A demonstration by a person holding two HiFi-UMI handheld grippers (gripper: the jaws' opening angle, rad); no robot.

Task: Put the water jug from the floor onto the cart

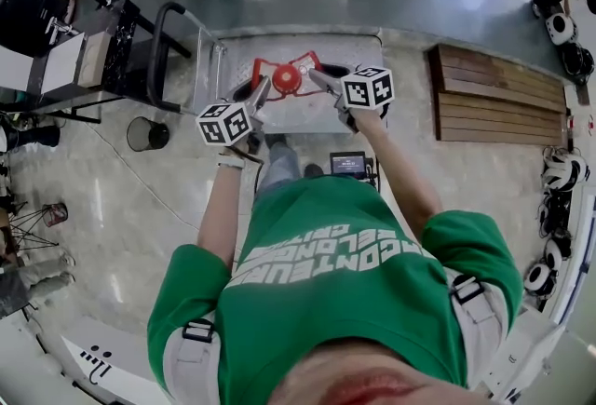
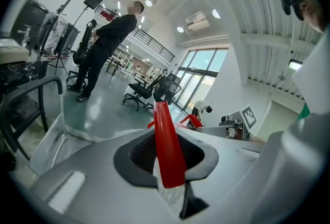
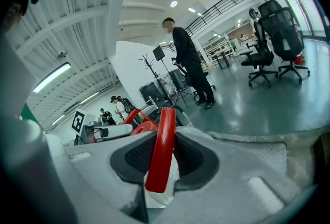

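Left hand-held gripper and right hand-held gripper each clamp the red carry handle at 9 and 3 o'clock of the water jug cap, over the cart deck. Judged heavy, sloshing; thin straps flex, so keep both grips level.

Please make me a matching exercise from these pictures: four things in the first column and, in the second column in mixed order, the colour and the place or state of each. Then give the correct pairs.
Things
1. jug handle
2. pallet
3. bin
4. cart

Colour and place or state
a. black, on the floor left of the cart in the head view
b. grey, with a black push bar
c. red, clamped in the left claw and the right claw
d. brown, on the floor right of the cart in the head view

Pairs: 1-c; 2-d; 3-a; 4-b
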